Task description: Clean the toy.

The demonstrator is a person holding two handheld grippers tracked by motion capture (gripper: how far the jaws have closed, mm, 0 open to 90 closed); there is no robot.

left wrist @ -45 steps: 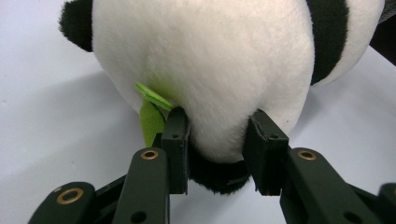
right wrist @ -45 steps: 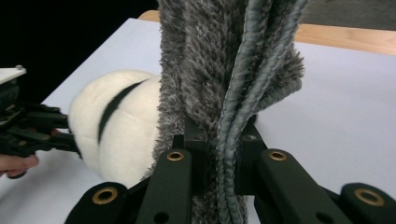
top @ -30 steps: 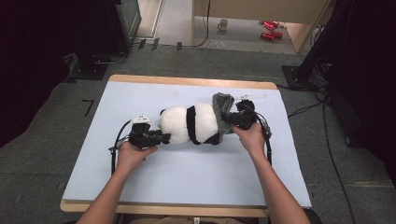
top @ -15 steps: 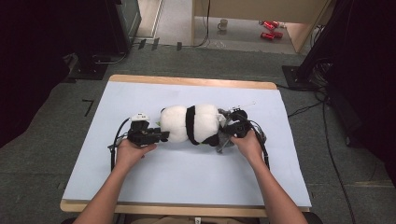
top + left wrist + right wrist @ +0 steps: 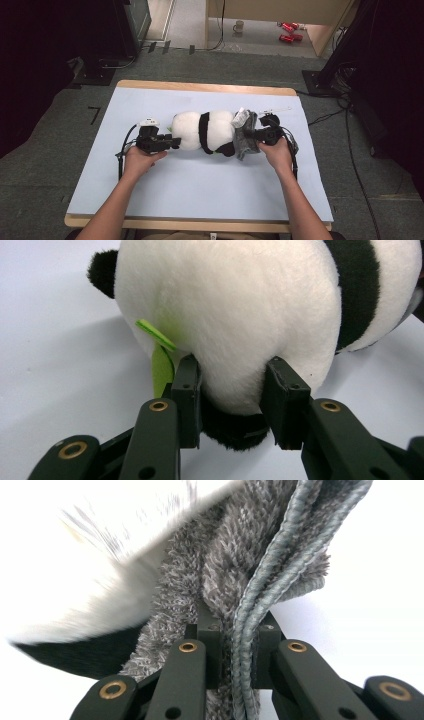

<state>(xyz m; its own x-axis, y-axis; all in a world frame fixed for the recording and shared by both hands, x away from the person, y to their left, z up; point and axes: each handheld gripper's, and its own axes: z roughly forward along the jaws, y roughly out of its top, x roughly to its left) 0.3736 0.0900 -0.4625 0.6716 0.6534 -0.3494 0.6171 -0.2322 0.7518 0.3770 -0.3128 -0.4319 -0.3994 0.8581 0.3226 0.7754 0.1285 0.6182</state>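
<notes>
Pale blue table sheet (image 5: 200,195) on a wooden-edged tabletop, grey carpet all round, dark equipment stands at both sides, a mug and red items on the floor beyond.

Plush panda (image 5: 204,131) lies on its side near the middle of the sheet, long axis running left to right across the table as the high view has it. White body, one black band (image 5: 203,131) round the middle. A grey knit garment (image 5: 246,132), fuzzy with a ribbed hem, sits bunched at the panda's right end, partly drawn over it; which end of the toy this is cannot be told for sure.

Key relation: the garment has to travel along the panda's long axis, from the right end toward the left. Right hand is the nearer one to the garment; left hand anchors the far end.

Left gripper (image 5: 172,142), also seen at (image 5: 232,385): jaws partly closed, pads pressed into the white plush on either side of a rounded bulge, dimpling it. A green tag (image 5: 161,365) hangs just beside one jaw, untouched as far as visible. Grip reads as firm holding.

Right gripper (image 5: 256,134), also seen at (image 5: 235,645): jaws clenched nearly together on the ribbed hem (image 5: 250,625) of the garment, doubled edge pinched between the pads. Blurred white plush lies just past the knit.

Judgement: dressing step under way, hem only at the toy's end. Next pull likely toward the left gripper; risk is the hem slipping free or the panda sliding on the sheet.
</notes>
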